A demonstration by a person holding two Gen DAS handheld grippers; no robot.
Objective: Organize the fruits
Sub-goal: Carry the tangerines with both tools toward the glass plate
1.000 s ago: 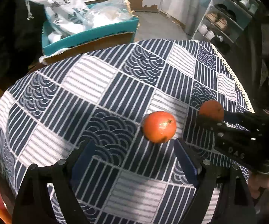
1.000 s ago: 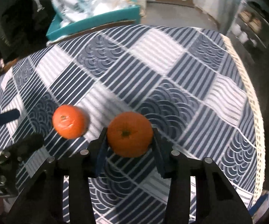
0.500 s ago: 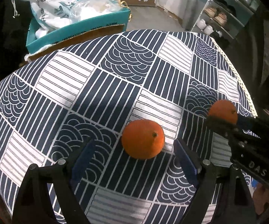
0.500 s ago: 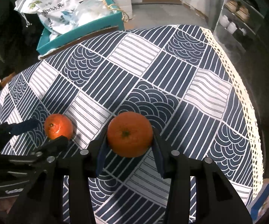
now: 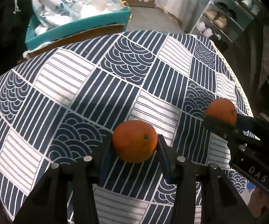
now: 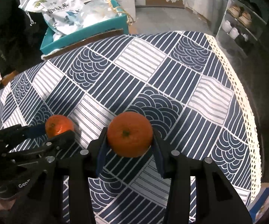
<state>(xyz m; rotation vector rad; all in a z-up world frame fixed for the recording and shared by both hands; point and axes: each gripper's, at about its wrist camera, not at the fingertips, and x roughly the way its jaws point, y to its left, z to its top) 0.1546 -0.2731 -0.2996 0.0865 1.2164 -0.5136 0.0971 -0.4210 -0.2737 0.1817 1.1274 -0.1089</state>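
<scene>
Two oranges are in play on a table under a navy and white patterned cloth (image 5: 101,85). In the left wrist view my left gripper (image 5: 134,145) is shut on one orange (image 5: 134,141), its blue pads pressing both sides. In the right wrist view my right gripper (image 6: 129,140) is shut on the other orange (image 6: 129,134), stem end facing the camera. Each view shows the other pair too: the right gripper's orange (image 5: 221,111) at the right of the left wrist view, the left gripper's orange (image 6: 59,126) at the left of the right wrist view.
A teal cardboard box (image 5: 78,28) with white plastic bags (image 6: 63,9) stands beyond the table's far edge. A shoe rack (image 5: 226,16) is at the back right. The cloth's lace hem (image 6: 233,85) marks the right edge of the table.
My left gripper came down around the loose orange and its jaws closed on it. The right gripper kept its orange and hardly moved.
</scene>
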